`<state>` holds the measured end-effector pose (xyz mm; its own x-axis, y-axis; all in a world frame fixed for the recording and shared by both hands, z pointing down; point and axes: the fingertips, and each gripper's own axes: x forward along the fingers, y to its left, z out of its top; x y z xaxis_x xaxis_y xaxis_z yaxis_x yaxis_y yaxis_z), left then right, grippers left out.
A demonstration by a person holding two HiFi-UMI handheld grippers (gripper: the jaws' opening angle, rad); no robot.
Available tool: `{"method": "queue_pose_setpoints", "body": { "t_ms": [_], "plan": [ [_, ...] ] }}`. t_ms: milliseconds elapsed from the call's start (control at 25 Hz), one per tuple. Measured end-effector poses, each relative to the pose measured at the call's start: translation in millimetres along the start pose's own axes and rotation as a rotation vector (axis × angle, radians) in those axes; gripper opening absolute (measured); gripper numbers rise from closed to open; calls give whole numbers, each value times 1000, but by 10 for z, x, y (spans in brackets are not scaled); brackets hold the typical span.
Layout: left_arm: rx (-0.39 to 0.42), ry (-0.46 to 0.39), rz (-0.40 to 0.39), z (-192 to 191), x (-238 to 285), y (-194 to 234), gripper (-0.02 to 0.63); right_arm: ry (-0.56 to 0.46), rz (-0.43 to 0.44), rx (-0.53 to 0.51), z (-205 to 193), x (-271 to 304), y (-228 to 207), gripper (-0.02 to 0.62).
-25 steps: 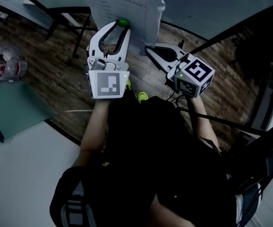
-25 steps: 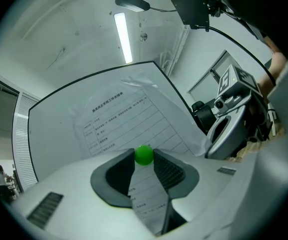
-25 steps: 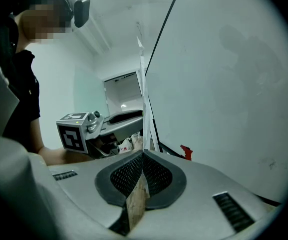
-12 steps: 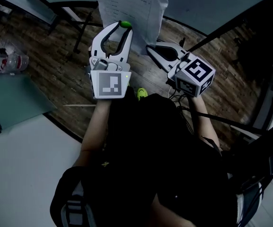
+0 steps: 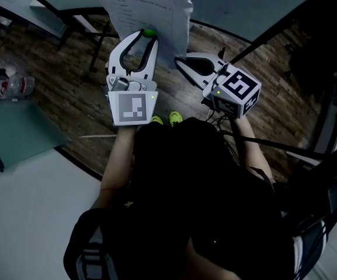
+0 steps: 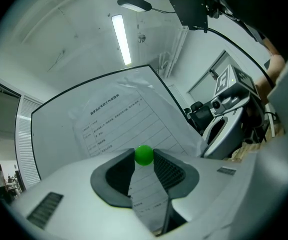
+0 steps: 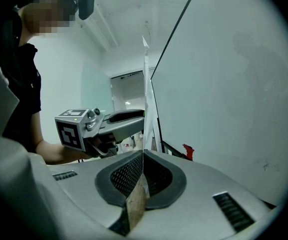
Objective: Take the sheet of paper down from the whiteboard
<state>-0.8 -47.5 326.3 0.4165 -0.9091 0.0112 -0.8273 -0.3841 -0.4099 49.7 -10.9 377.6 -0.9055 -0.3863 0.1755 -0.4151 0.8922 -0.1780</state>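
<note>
One paper sheet (image 5: 150, 4), one green ball (image 5: 149, 32)

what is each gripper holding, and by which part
Left gripper pinches the green ball by its sides; right gripper grips the paper at its lower edge.

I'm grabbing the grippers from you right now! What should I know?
Left hand-held gripper: shut on a green ball, likely the magnet, in front of the sheet.
Right hand-held gripper: shut on the lower edge of the sheet of paper.
The sheet hangs in front of the whiteboard.
Done: both grips.
Left: probably pull the ball clear, then bring the sheet down. I can't tell whether it is already loose.
</note>
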Motion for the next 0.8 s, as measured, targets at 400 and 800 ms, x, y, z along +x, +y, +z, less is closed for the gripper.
{"method": "queue_pose_setpoints", "body": {
  "t_ms": [400, 800],
  "plan": [
    [22, -9, -28, 60, 43, -40, 140, 18, -3, -15, 32, -26, 12, -6],
    [24, -9, -37, 70, 8, -31, 138, 13, -19, -15, 42, -35, 41, -6]
  ]
}}
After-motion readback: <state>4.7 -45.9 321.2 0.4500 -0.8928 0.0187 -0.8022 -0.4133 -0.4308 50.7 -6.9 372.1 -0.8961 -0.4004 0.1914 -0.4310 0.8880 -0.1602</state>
